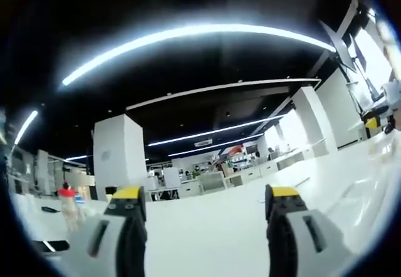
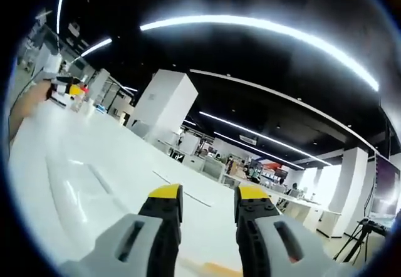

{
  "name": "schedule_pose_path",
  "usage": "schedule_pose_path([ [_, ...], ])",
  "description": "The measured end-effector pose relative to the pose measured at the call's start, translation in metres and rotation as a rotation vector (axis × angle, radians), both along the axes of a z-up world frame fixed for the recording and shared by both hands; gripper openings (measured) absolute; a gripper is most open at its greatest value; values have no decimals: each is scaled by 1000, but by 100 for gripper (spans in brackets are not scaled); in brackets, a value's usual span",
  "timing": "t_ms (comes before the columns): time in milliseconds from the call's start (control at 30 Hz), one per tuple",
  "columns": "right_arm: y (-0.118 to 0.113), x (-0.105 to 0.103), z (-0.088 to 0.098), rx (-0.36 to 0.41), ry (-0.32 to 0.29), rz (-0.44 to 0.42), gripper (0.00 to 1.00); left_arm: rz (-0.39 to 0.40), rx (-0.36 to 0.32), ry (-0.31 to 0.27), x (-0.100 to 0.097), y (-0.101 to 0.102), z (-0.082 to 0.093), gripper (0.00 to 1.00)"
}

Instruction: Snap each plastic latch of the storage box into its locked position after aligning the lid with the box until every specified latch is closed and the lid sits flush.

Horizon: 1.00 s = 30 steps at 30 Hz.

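Hovering low over a white surface [image 1: 207,239], both tongs aimed out across an open office hall rather than down at any work. Left tongs [image 1: 207,202] spread wide, nothing between the yellow-tipped jaws. Right tongs [image 2: 208,200] parted by a narrower gap, likewise holding nothing. Other tongs glimpsed at the far edge in each view: at right in the left gripper view, gripped by a hand [image 2: 25,111] at left in the right gripper view. Faint raised contours underneath in the right gripper view, possibly the box lid [image 2: 81,183], but cannot tell; latches not made out. Judged risk: reaching down blind from this level aim, missing a latch or pressing the lid off-line, leaving it proud of the box. Tilting down first would seem wise.
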State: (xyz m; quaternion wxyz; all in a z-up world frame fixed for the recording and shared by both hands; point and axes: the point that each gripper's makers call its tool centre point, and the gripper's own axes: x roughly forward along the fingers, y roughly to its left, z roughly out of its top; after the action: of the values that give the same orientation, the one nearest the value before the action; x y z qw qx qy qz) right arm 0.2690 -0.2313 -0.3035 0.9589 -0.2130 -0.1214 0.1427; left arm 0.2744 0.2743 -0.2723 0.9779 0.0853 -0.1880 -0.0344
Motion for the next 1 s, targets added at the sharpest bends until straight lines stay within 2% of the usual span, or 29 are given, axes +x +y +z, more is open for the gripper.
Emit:
schedule_pose_path([
  [67,-1,-2,3,12,-10,-2,34,4,0,4,1,1,-1,78],
  [133,2,-7,11,45,-46,32,38,-1,-2,14,1,0,-3,77],
  [233,5,-9,13,49,-51,47,40,-23,-3,4,1,-4,-1,77],
  [433,2,-4,5,52,-4,42,40,-13,-7,13,3,-2,-2,77],
  [500,0,-2,3,56,6,36,39,-22,-15,-7,1,-4,1,77],
  [633,-5,-3,5,65,-3,15,39,-25,-6,5,4,-8,-1,77],
  [867,-23,-5,10,20,-31,-106,42,-39,29,16,5,-19,-3,76],
  [1000,-31,-8,11,61,-22,-112,42,-39,35,4,3,-20,-1,76],
])
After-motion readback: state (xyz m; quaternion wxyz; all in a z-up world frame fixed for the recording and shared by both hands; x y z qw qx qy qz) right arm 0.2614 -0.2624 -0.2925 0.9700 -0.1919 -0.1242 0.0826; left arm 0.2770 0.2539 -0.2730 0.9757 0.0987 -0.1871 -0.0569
